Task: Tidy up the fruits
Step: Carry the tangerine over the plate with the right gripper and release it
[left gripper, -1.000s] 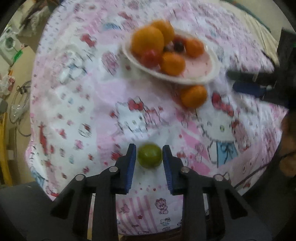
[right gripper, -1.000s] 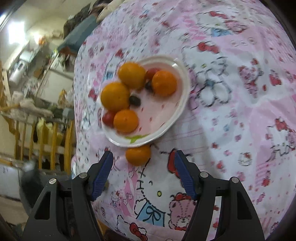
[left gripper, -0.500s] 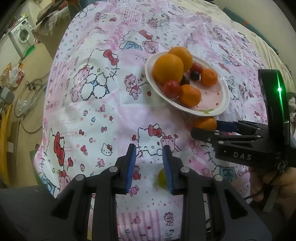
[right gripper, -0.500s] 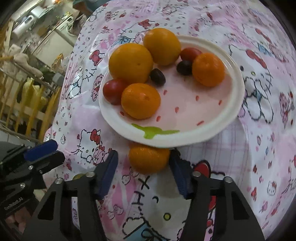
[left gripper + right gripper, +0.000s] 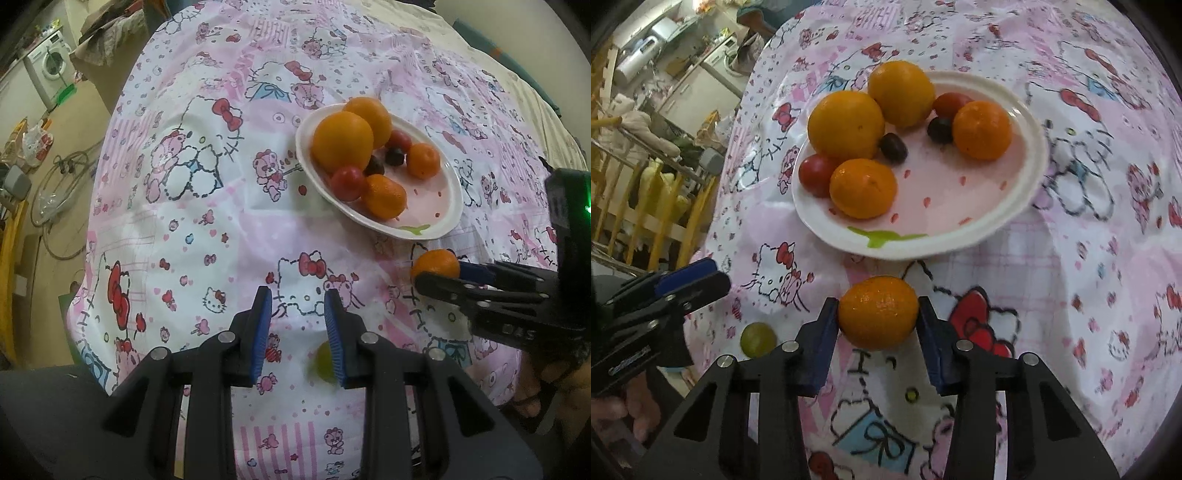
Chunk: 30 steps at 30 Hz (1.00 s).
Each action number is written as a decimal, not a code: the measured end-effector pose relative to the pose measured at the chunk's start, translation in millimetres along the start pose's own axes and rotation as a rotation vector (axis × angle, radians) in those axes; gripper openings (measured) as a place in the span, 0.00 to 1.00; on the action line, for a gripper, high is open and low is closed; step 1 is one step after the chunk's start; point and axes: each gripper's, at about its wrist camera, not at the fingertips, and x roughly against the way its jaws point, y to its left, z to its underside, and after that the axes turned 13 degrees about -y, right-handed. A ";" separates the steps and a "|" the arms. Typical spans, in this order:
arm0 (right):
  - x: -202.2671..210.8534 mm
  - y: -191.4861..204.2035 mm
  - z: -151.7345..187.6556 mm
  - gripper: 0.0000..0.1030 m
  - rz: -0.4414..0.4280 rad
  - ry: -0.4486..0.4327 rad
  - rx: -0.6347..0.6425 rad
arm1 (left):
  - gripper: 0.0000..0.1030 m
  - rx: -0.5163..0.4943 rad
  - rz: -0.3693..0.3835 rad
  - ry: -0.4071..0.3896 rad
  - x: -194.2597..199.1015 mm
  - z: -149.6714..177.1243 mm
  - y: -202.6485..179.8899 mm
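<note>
A white plate (image 5: 960,236) on the pink cartoon-print cloth holds several oranges, two red fruits and two dark ones. A loose tangerine (image 5: 878,314) lies just in front of the plate. My right gripper (image 5: 878,310) is closing on it, and both blue pads touch its sides. The left wrist view shows the same tangerine (image 5: 436,260) in the right gripper (image 5: 439,275). A small green fruit (image 5: 758,339) lies free on the cloth. My left gripper (image 5: 297,295) hovers above the cloth, jaws close together and holding nothing. Its right finger half hides the green fruit (image 5: 321,360).
The cloth falls off the table edge at the left, over a floor with cables and a washing machine (image 5: 51,64). A yellow railing (image 5: 646,206) stands beyond that edge. A person's hand (image 5: 554,387) holds the right gripper's handle.
The right gripper came down around the loose tangerine and its jaws narrowed onto it. The green fruit, earlier seen between the left fingers, now shows lower, behind the right finger.
</note>
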 end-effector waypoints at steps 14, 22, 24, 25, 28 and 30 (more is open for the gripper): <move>95.4 -59.1 -11.9 0.42 0.038 -0.207 -0.208 | 0.25 -0.078 0.046 -0.077 9.8 -45.8 -41.5; 116.9 -65.8 -42.3 0.42 0.060 -0.355 -0.224 | 0.25 -0.126 0.051 -0.091 -0.1 -83.9 -50.3; 111.8 -65.6 -53.0 0.42 0.040 -0.358 -0.225 | 0.25 -0.137 0.047 -0.098 -2.5 -91.8 -50.6; 107.7 -64.5 -57.0 0.42 0.036 -0.356 -0.220 | 0.25 -0.142 0.048 -0.099 -3.8 -95.0 -50.8; 90.5 -60.8 -68.8 0.42 0.010 -0.333 -0.214 | 0.25 -0.151 0.047 -0.108 -9.2 -101.1 -50.0; 75.1 -56.1 -75.0 0.42 -0.002 -0.301 -0.201 | 0.25 -0.147 0.051 -0.112 -13.5 -101.7 -47.9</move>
